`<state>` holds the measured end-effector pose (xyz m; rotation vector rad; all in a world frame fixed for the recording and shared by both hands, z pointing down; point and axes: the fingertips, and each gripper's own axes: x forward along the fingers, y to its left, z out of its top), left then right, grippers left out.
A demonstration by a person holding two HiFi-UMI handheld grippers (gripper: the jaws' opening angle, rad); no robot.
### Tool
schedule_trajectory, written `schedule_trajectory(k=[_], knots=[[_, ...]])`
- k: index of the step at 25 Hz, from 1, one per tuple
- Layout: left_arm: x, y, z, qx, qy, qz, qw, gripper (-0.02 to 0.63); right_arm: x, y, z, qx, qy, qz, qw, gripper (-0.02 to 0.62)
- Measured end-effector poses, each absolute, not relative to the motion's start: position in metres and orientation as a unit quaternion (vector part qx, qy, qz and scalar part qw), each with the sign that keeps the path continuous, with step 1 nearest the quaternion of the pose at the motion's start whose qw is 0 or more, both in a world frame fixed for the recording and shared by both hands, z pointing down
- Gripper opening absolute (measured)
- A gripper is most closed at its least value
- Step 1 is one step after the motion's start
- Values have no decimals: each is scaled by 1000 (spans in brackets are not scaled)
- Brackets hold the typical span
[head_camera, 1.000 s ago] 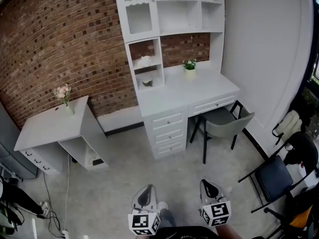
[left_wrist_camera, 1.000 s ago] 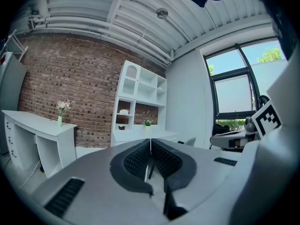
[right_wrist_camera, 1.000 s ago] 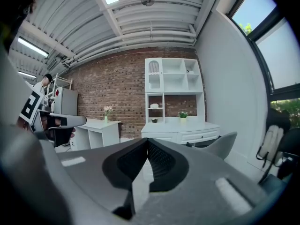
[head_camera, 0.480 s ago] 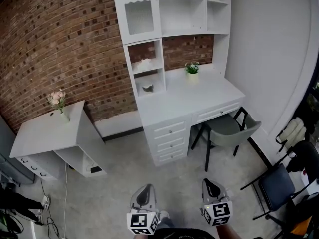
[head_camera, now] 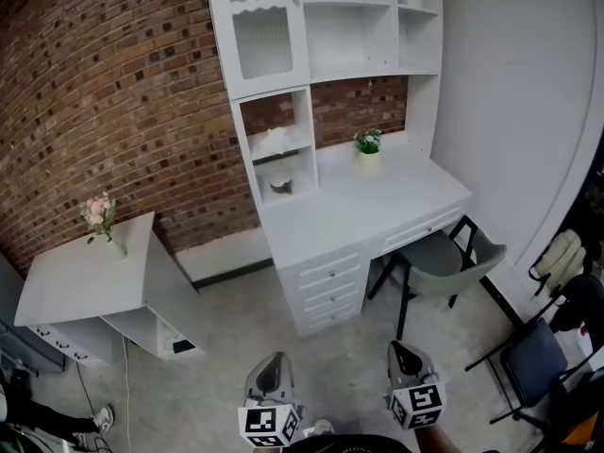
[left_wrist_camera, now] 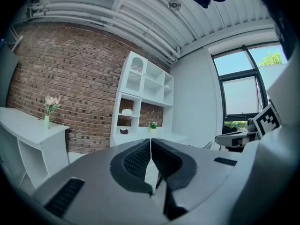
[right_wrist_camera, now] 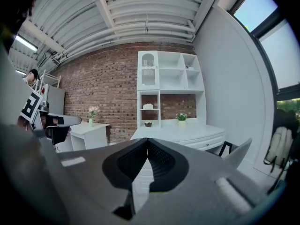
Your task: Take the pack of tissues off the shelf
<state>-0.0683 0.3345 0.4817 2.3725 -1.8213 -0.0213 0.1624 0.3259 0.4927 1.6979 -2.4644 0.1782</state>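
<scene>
From the head view, the left gripper (head_camera: 273, 364) and the right gripper (head_camera: 400, 351) sit low in the picture, over the grey floor (head_camera: 217, 376), far from the big white desk (head_camera: 377, 206). The pack of tissues (head_camera: 273, 142) lies on a small shelf (head_camera: 279, 158) at the back left of the desk, in front of the brick wall (head_camera: 113, 111). Under it, in the next little box, is a small dark thing (head_camera: 280, 186); I cannot tell what it is. A green plant (head_camera: 368, 143) in a pot stands on the desk just right of the shelf. Drawers (head_camera: 326, 286) are under the desk, below the shelf. A grey chair (head_camera: 439, 253) is pushed under the desk's right part, and a black chair (head_camera: 533, 347) stands further right. A white side table (head_camera: 75, 281) with pink flowers (head_camera: 98, 213) stands off to the left. In the left gripper view, the jaws are pressed together with nothing between them. The pack of tissues (left_wrist_camera: 126, 112) shows far off above them, with the plant (left_wrist_camera: 152, 125) to its right and a window (left_wrist_camera: 243, 93) on the far right. In the right gripper view, the jaws are also together and hold nothing. The pack of tissues (right_wrist_camera: 148, 106) is straight ahead above the jaw tips, and the back of the grey chair (right_wrist_camera: 239, 156) pokes up at the right.
</scene>
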Motion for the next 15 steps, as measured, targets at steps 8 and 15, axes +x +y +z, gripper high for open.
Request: schedule_trajectory(k=[8,15], knots=[[-95,282,480,804,-589,-9,77,12,129,280,494,573,-813,70,75,5],[-117,255,483,805,-588,-11,76,12,117,253,493,584,-805,66,81,5]])
